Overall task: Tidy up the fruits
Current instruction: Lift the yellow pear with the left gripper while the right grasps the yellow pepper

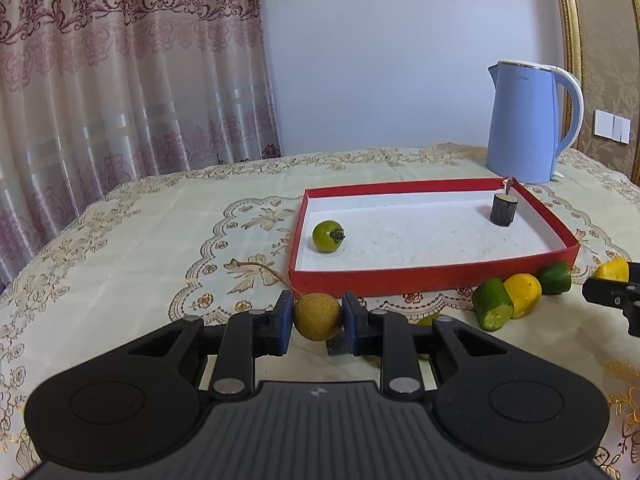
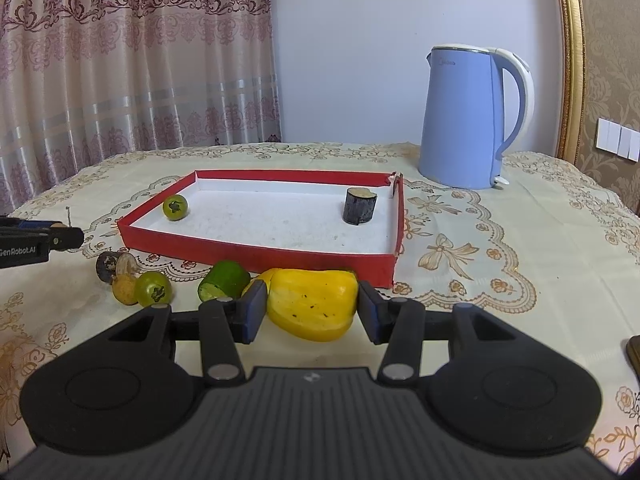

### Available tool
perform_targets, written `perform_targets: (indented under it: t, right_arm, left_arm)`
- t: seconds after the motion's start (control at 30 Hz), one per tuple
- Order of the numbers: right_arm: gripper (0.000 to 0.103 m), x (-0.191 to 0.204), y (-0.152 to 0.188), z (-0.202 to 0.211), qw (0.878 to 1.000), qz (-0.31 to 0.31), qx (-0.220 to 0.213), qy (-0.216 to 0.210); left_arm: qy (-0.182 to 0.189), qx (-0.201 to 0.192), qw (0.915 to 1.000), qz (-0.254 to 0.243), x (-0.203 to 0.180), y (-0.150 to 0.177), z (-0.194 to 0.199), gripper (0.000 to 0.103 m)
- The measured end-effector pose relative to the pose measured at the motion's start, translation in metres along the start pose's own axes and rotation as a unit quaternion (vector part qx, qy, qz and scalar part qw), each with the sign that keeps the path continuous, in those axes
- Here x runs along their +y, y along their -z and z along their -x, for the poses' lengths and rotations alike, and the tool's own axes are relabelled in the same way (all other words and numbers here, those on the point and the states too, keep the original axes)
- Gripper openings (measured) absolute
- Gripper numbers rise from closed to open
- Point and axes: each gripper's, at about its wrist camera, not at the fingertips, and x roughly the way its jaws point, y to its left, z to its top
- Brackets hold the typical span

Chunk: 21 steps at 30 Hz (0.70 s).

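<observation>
**A:** What fills the frame, biggest first?

**B:** A table under a cream embroidered cloth (image 2: 500, 220), backed by a patterned curtain (image 1: 120, 72) across the upper left of both views. At upper right stands a pale blue kettle (image 2: 464, 120).

**A:** And the tray?

**B:** A red-walled tray with a white floor (image 2: 256, 250) sits mid-frame. Inside it: a green round fruit (image 2: 175, 207) near the left corner, and a dark cylinder-shaped piece (image 2: 359, 210), upright, near the far right corner.

**A:** The grippers?

**B:** In the right wrist view, the right gripper (image 2: 312, 310) is clamped on a yellow fruit piece (image 2: 314, 306), its blue pads pressed to both sides, at lower centre just before the tray's near wall. In the left wrist view, the left gripper (image 1: 317, 320) pinches a small tan round fruit (image 1: 318, 317) with a long curved stem, fingers drawn in narrow, at lower centre (left of the tray's near corner).

**A:** Anything loose?

**B:** At centre-left of the right wrist view, on the cloth before the tray: a green cut piece (image 2: 224, 280), a second green round fruit (image 2: 154, 288), a tan round fruit (image 2: 125, 290) and a dark piece (image 2: 107, 266), grouped close together.
</observation>
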Motion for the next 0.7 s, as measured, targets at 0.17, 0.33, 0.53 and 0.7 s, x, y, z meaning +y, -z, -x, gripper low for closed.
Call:
perform_targets:
  t: [0.17,0.33,0.53,0.7]
  right_arm:
    - [0.046,-0.001,0.0,0.0,1.0,-0.002,-0.001,0.0]
    - [0.046,-0.001,0.0,0.001,1.0,-0.002,-0.001,-0.001]
    - [0.046,-0.003,0.0,0.002,1.0,-0.003,-0.001,-0.002]
    - [0.046,-0.004,0.001,0.001,1.0,-0.004,-0.001,-0.004]
  left_arm:
    - [0.0,-0.003,1.0,-0.009,-0.005,-0.01,-0.006,0.025]
    - [0.003,-0.002,0.9999,-0.015,-0.013,-0.021,-0.016,0.025]
    - [0.002,-0.007,0.9997,-0.025,-0.021,-0.029,-0.021,0.025]
    - [0.0,-0.008,0.9995,-0.03,-0.025,-0.03,-0.023,0.025]
